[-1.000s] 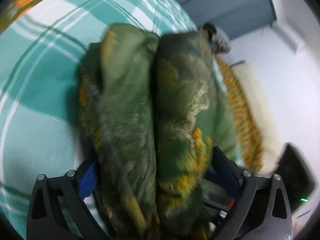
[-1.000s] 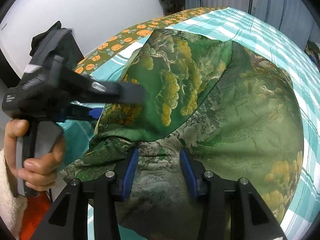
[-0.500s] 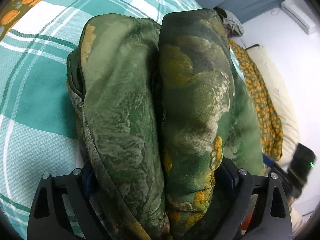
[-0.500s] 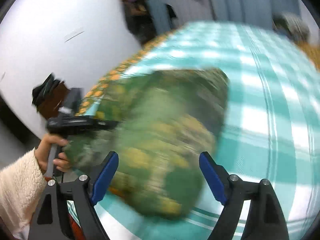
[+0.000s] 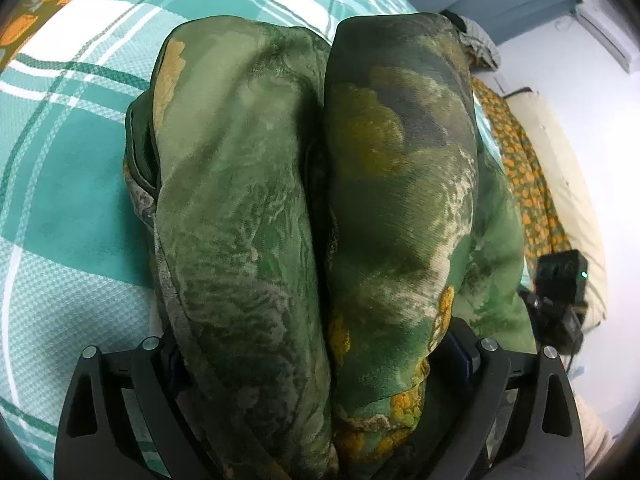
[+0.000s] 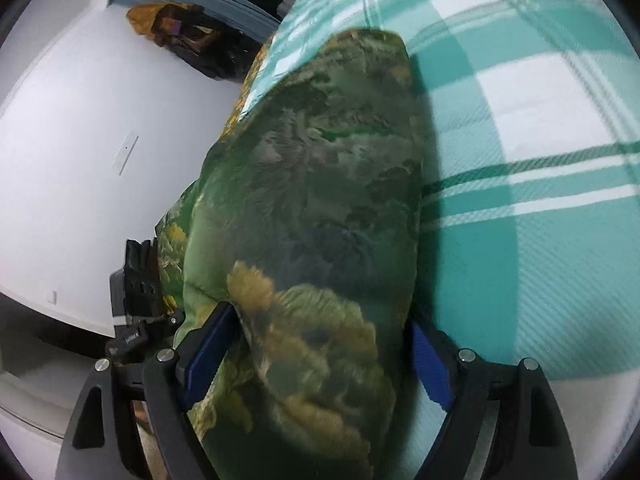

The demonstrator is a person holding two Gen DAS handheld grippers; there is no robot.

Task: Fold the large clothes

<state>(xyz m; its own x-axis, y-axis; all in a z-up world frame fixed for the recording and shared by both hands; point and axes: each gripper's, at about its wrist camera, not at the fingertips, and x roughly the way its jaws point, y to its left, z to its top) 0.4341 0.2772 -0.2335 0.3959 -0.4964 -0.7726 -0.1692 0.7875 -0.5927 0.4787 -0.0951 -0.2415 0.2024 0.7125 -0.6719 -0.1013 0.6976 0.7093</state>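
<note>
As far as both wrist views show, the plaid bedspread [image 6: 540, 128] carries the green patterned garment [image 6: 320, 200], already gathered into a thick multi-layer bundle, so I judge folding well advanced. What remains, I judge, is setting it down flat and squaring it. My left gripper [image 5: 320, 356] is clamped around the doubled folds. My right gripper [image 6: 320, 356] straddles the bundle's end, jaws closing, pads at its sides.

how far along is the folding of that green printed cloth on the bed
Mostly done: the green cloth is already a thick, layered bundle on the teal plaid bedspread. In hand: the left tool is clamped on it, and the right tool, jaws closing, straddles one end. Left: setting it down flat and releasing.
</note>
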